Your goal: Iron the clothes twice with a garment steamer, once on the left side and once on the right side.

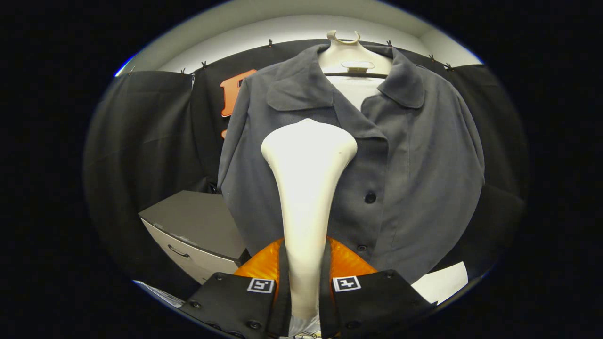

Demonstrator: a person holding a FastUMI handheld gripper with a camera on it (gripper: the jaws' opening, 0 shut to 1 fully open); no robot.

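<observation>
I see the white garment steamer (307, 188) standing upright between my tool's (305, 287) fingers, both pressed against its narrow handle; its broad head rises in front of the grey shirt (405, 188), over the shirt's left half as I face it; whether it touches the cloth I cannot tell; the shirt hangs buttoned on a pale hanger (351, 52); a grey drawer cabinet (193, 230) sits low beside it.
</observation>
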